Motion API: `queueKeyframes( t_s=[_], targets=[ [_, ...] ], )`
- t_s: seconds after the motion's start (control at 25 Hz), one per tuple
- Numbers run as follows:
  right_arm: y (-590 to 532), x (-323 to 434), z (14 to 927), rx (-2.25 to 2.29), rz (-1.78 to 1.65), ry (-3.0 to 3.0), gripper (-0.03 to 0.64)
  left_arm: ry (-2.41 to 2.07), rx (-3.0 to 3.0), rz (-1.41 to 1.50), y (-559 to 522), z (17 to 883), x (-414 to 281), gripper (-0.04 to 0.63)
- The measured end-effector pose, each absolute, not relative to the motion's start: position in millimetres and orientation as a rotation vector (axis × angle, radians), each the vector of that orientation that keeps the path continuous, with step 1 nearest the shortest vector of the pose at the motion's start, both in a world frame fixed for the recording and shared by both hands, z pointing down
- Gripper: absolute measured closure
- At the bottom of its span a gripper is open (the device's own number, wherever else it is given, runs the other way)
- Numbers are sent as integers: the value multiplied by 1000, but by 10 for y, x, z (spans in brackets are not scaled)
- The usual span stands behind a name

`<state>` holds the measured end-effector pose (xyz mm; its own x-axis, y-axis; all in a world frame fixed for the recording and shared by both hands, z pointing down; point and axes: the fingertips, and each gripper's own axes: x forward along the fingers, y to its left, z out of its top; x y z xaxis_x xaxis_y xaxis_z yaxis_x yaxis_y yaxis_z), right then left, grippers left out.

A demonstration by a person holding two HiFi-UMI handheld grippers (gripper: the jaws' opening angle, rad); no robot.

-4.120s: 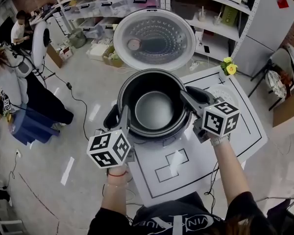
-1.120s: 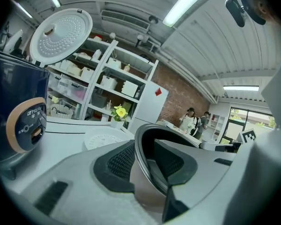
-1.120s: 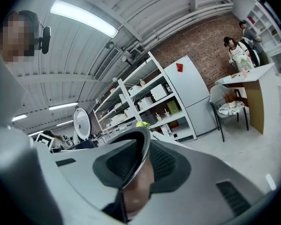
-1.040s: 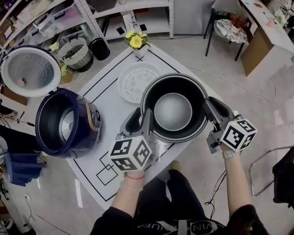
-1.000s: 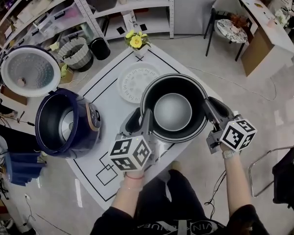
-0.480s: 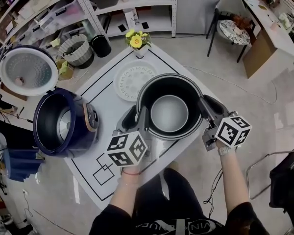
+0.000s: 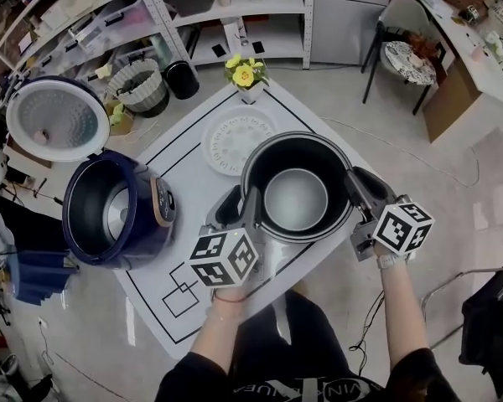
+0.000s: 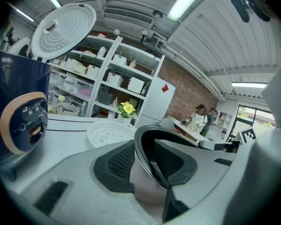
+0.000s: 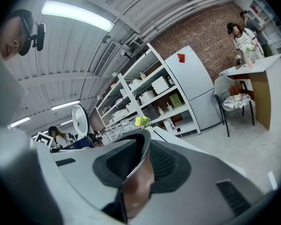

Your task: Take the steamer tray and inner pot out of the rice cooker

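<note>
Pot (image 7: 295, 193), right of the cooker (image 7: 113, 220), has left gripper (image 7: 241, 210) and right gripper (image 7: 358, 193) each clamped on its rim; moving both sides evenly should keep it level.

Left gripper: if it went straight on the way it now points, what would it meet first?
The inner pot: the left gripper has its jaws clamped on the pot's rim. Beyond the far rim, probably the right gripper, which grips there.

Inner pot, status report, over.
Grippers: left gripper and right gripper shut on inner pot rim, opposite sides. Pot out of rice cooker, over table beside steamer tray. Nothing in the way.
</note>
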<state>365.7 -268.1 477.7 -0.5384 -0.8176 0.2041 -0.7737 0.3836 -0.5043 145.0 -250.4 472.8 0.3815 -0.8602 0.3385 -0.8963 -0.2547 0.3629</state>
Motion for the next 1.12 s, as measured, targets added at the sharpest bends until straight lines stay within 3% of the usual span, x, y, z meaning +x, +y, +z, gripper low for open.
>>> queueKeyframes(
  t_s=[0.48,0.8,1.12],
  targets=[
    [-2648,3679,4702,-1691,-509,2757,523,-1482,2268,53,-2486,4614,1357,476],
    [-2488,3435,4297,-1572,-383,2792,531,-1513,2384,13,-2429,4249,1178,502],
    [-2312,3183,3889,-1476,-275,2813,579,-1591,2476,-1,-2294,3868,952,533]
  ],
)
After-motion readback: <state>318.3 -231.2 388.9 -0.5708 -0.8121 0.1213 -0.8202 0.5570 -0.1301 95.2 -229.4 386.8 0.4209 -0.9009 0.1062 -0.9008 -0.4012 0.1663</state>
